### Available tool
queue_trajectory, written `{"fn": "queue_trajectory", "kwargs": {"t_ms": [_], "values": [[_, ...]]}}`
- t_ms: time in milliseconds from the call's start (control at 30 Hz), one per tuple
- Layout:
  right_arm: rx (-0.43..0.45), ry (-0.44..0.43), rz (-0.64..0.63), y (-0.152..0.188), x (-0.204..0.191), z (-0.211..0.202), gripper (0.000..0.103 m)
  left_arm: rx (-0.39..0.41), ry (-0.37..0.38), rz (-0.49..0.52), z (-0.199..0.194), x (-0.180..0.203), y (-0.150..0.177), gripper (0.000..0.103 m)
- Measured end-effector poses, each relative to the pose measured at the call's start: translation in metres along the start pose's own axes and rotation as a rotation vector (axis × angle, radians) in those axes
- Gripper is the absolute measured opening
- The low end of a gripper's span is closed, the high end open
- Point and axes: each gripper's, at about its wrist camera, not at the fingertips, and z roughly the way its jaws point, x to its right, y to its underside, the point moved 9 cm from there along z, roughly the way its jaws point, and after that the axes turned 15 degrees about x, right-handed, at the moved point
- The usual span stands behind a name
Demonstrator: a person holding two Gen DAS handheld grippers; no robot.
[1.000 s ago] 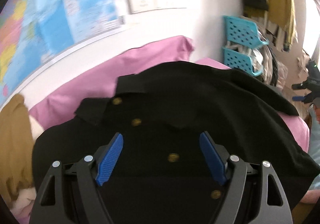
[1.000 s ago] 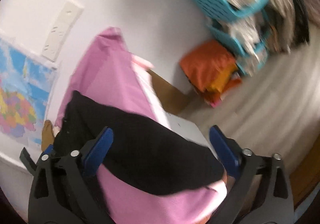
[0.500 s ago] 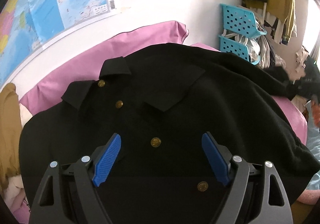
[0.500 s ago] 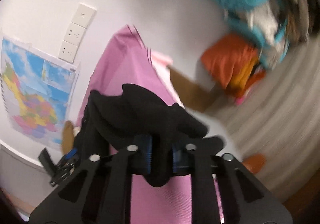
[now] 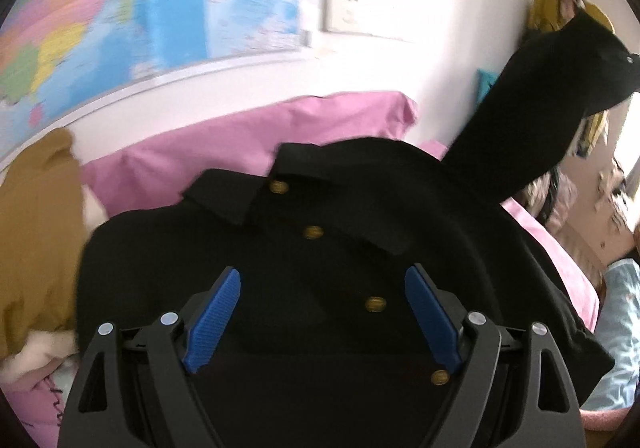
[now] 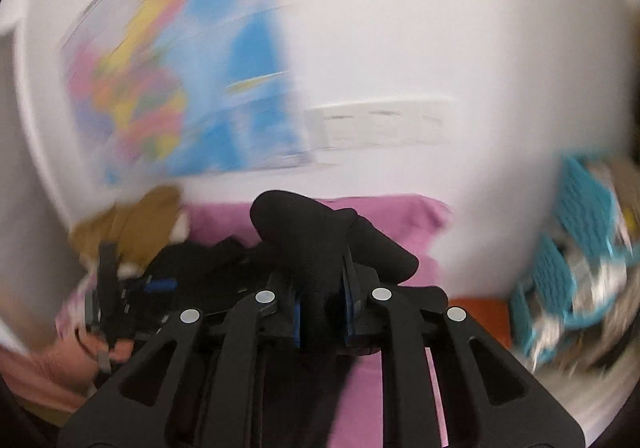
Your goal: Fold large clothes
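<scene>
A black button-front shirt with brass buttons lies face up on a pink bed cover. My left gripper is open and empty, hovering just over the shirt's front placket. One black sleeve is lifted high at the right. My right gripper is shut on that sleeve, whose end bunches above the blue pads. The left gripper shows small at the left of the right wrist view.
A mustard-brown garment lies at the bed's left. A world map and wall sockets are on the wall behind. Turquoise baskets with clothes stand at the right. An orange item lies beside the bed.
My right gripper has lifted the black sleeve up high and swung toward the wall. The left gripper stayed open over the shirt front, shifting a little.
</scene>
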Motion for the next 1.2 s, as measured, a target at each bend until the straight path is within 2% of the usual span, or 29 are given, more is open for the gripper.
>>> {"fn": "queue_trajectory", "kwargs": {"t_ms": [67,100,133,200,267,367,467,500,567,667,700,733,800,833,900,933,967,1000,1033,1067,1100,1133,1200], "values": [[-0.045,-0.065,-0.055,0.010,-0.036,0.022,0.029,0.004,-0.016,-0.034,-0.005,-0.015,0.001,0.083],[-0.085,-0.093,-0.100,0.021,-0.058,0.040,0.040,0.003,-0.023,-0.055,-0.008,-0.024,0.003,0.083],[-0.114,-0.104,-0.116,0.032,-0.069,0.052,0.062,0.000,-0.040,-0.078,-0.010,-0.035,0.006,0.083],[-0.213,-0.158,-0.141,0.060,-0.094,0.080,0.085,-0.005,-0.063,-0.105,-0.014,-0.050,0.012,0.083],[-0.274,-0.208,-0.133,0.074,-0.109,0.093,0.083,-0.010,-0.089,-0.130,-0.019,-0.066,0.019,0.083],[-0.243,-0.256,-0.082,0.065,-0.109,0.090,0.083,-0.020,-0.115,-0.163,-0.026,-0.087,0.029,0.083],[-0.180,-0.178,-0.056,0.053,-0.079,0.087,0.085,-0.024,-0.106,-0.191,-0.029,-0.096,0.034,0.083],[-0.182,-0.156,-0.039,0.055,-0.069,0.086,0.085,-0.022,-0.089,-0.198,-0.030,-0.095,0.034,0.083],[-0.216,-0.052,0.020,0.070,-0.032,0.094,0.085,-0.023,-0.043,-0.205,-0.029,-0.087,0.033,0.083],[-0.296,0.033,0.129,0.107,0.014,0.107,0.078,-0.012,0.068,-0.180,-0.026,-0.053,0.024,0.085],[-0.314,0.059,0.148,0.117,0.025,0.109,0.078,-0.007,0.104,-0.165,-0.024,-0.041,0.020,0.089],[-0.340,0.093,0.179,0.132,0.042,0.114,0.078,-0.001,0.157,-0.141,-0.022,-0.022,0.014,0.097],[-0.366,0.128,0.208,0.148,0.063,0.122,0.081,-0.002,0.231,-0.094,-0.016,0.007,0.008,0.097],[-0.388,0.125,0.271,0.160,0.073,0.127,0.083,-0.017,0.252,-0.051,-0.008,0.025,0.007,0.097],[-0.410,0.087,0.378,0.177,0.085,0.137,0.082,-0.061,0.237,0.024,0.013,0.047,0.013,0.097],[-0.410,0.087,0.397,0.182,0.089,0.140,0.083,-0.093,0.200,0.057,0.025,0.051,0.019,0.094],[-0.410,0.082,0.420,0.187,0.093,0.143,0.083,-0.110,0.170,0.077,0.033,0.051,0.023,0.085],[-0.404,0.052,0.467,0.190,0.097,0.146,0.085,-0.118,0.141,0.094,0.042,0.049,0.027,0.057],[-0.400,0.027,0.503,0.191,0.098,0.147,0.084,-0.128,0.142,0.087,0.046,0.047,0.029,0.044],[-0.393,0.013,0.522,0.191,0.101,0.148,0.083,-0.134,0.124,0.050,0.049,0.038,0.028,0.024],[-0.374,0.008,0.538,0.190,0.105,0.149,0.083,-0.119,0.111,-0.005,0.048,0.024,0.023,0.016],[-0.355,-0.007,0.554,0.188,0.110,0.151,0.083,-0.084,0.108,-0.060,0.042,0.009,0.014,0.016],[-0.346,-0.018,0.579,0.187,0.117,0.156,0.084,-0.006,0.050,-0.127,0.027,-0.022,0.002,0.015]]}}
